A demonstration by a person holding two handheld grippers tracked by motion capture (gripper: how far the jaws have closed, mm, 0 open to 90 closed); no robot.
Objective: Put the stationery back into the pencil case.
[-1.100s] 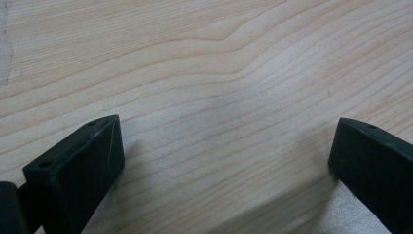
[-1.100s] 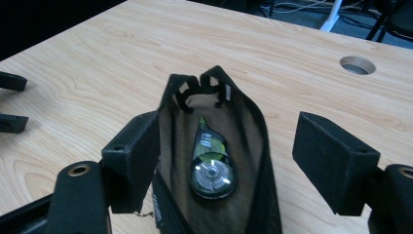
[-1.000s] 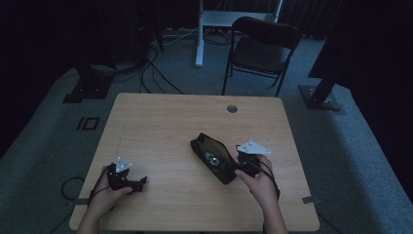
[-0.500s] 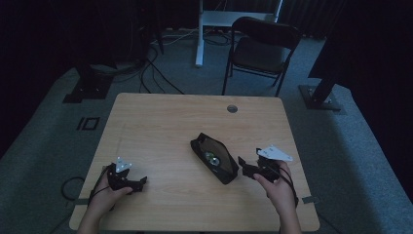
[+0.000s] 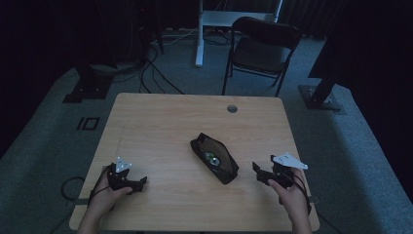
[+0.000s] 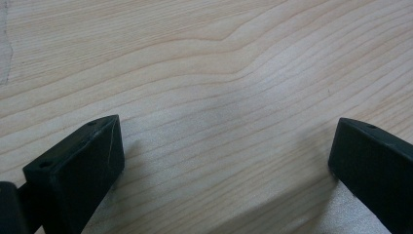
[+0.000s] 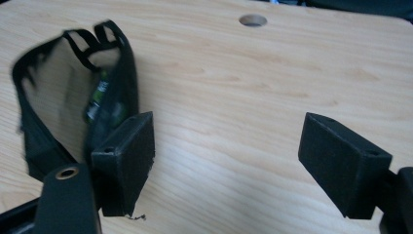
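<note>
Black pouch (image 5: 214, 158) lying diagonally, open mouth toward table's far-left

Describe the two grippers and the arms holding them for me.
Both are black. The left gripper and right gripper each carry a grey three-cornered plate on top and end in two blocky black jaws with small screw holes. Black cables trail back along bare forearms; no sleeves visible.

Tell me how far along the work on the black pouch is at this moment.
Done, it seems: the black pouch lies mid-table with its mouth open and something green inside. In hand: nothing. The right gripper sits apart from it, to its right, jaws wide open; the left gripper rests open near the table's front left. Left: whether the pouch still needs closing or moving can't be told.
</note>
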